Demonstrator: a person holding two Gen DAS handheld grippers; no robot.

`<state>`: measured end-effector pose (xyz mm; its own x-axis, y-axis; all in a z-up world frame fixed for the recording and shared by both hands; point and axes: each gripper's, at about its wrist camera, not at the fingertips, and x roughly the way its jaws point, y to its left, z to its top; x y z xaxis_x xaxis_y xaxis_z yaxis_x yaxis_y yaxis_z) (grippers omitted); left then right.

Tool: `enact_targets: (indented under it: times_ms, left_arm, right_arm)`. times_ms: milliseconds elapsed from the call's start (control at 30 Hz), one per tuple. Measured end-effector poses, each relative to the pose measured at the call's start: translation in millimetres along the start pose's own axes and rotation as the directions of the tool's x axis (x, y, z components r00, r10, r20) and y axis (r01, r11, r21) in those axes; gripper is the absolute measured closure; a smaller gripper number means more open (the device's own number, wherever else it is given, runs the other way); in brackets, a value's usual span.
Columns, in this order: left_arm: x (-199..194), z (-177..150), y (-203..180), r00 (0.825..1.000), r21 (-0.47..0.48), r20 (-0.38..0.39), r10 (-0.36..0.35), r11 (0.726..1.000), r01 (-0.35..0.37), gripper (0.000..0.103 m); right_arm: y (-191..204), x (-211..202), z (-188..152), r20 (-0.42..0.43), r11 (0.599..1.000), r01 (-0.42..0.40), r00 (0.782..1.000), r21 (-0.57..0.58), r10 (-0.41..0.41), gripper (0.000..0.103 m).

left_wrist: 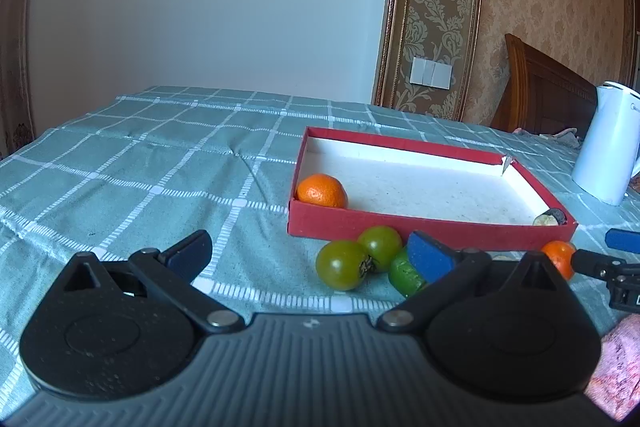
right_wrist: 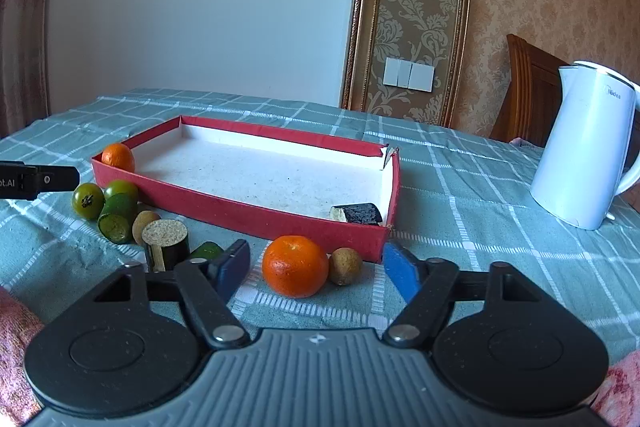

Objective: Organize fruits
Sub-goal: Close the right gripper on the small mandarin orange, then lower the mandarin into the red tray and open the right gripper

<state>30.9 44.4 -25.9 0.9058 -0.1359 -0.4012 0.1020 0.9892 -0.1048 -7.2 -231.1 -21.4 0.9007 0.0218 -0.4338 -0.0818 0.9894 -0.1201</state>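
Note:
A red tray point(left_wrist: 400, 225) point(right_wrist: 256, 217) with a white floor holds a mandarin point(left_wrist: 322, 191) point(right_wrist: 118, 157) in its near left corner and a dark cut piece point(left_wrist: 552, 217) point(right_wrist: 358, 214) at its right end. In front of it lie two green tomatoes point(left_wrist: 343, 265) point(right_wrist: 88, 200), a green cucumber piece point(left_wrist: 404, 273) point(right_wrist: 117, 218), a second mandarin point(right_wrist: 295, 266) point(left_wrist: 558, 255), two brown longans point(right_wrist: 345, 266), and a dark piece with a pale cut face point(right_wrist: 166, 241). My left gripper point(left_wrist: 310, 253) is open, the tomatoes between its fingers. My right gripper point(right_wrist: 316, 267) is open around the second mandarin.
A white electric kettle point(right_wrist: 582, 147) point(left_wrist: 610, 143) stands on the checked green tablecloth point(left_wrist: 140, 163) to the right of the tray. A wooden chair back point(right_wrist: 528, 95) is behind it. Pink sleeves show at the lower corners of the views.

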Motion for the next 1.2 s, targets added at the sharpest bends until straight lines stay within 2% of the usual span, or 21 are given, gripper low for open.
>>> enact_targets:
  times_ms: [33,200,333,733,1200]
  left_arm:
    - [0.3,0.1,-0.1,1.0,0.0,-0.001,0.0,1.0,0.0,0.0]
    - [0.3,-0.7,-1.7,1.0,0.01,0.001,-0.004,1.0,0.004,0.0]
    - [0.1,-1.5,-1.7,1.0,0.013,-0.002,-0.004,1.0,0.004,0.0]
    - [2.4,-1.6,-2.1,1.0,0.015,-0.008,-0.007,1.0,0.007,0.0]
    - [3.2,-1.7,-2.6,1.0,0.014,-0.01,-0.006,1.0,0.006,0.0]
  right_arm:
    - [0.8,2.3,1.6,-0.009,1.0,-0.007,1.0,-0.015,0.007,0.049]
    - [3.9,10.4,5.3,-0.021,0.998,-0.024,1.0,-0.061,0.023,0.051]
    - [6.4,15.9,6.7,-0.043,0.994,-0.071,0.997,-0.085,0.067,0.059]
    - [-6.1,36.3,5.9,-0.098,0.989,-0.136,0.987,-0.05,0.131,0.06]
    - [-3.5,36.5,6.5,-0.082,0.992,-0.12,0.99,-0.048,0.116,0.062]
